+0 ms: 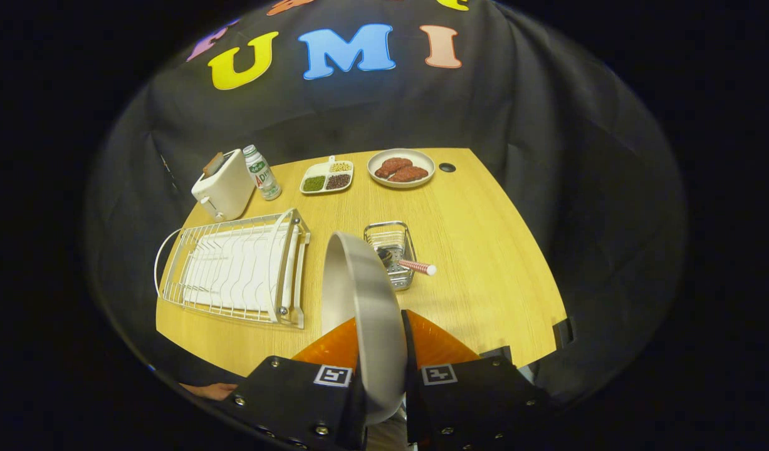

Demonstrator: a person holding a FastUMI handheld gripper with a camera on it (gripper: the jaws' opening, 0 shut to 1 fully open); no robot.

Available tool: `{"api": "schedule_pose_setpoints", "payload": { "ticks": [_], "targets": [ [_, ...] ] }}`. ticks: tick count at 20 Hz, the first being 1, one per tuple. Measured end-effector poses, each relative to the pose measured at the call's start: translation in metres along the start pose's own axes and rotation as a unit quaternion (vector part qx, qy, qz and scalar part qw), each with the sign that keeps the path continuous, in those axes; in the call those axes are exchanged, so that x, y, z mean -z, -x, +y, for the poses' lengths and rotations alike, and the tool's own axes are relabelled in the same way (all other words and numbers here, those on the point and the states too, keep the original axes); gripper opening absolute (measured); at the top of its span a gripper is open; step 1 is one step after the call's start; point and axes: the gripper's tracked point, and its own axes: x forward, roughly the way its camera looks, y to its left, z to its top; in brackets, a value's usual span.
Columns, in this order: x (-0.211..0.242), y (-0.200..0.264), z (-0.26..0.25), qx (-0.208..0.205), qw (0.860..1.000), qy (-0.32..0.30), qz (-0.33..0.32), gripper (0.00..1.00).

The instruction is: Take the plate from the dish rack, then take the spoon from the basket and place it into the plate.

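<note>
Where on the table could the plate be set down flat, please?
The gripper is shut on the plate, held on edge. The widest bare wood lies beside the basket, on the side where the spoon handle pokes out. A narrower strip runs between dish rack and basket. The far edge is crowded: toaster, bottle, divided tray, meat dish.

A light wooden table [484,250] stands against the booth's draped black cloth wall [547,113].

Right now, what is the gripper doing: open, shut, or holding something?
Gripper: shut on the plate, both fingers pressing its rim, the plate held on edge above the table, out of the dish rack.
</note>
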Motion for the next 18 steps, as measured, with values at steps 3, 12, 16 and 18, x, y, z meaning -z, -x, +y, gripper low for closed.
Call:
{"api": "schedule_pose_setpoints", "payload": {
  "ticks": [3,12,16,18],
  "targets": [
    [0.023,-0.02,-0.001,-0.015,1.0,-0.009,0.016,0.26],
    [0.051,-0.062,0.005,-0.086,0.996,-0.022,0.01,0.26],
    [0.06,-0.079,0.01,-0.127,0.992,-0.019,0.004,0.26],
    [0.062,-0.082,0.012,-0.15,0.988,-0.036,0.001,0.26]
  ]
}}
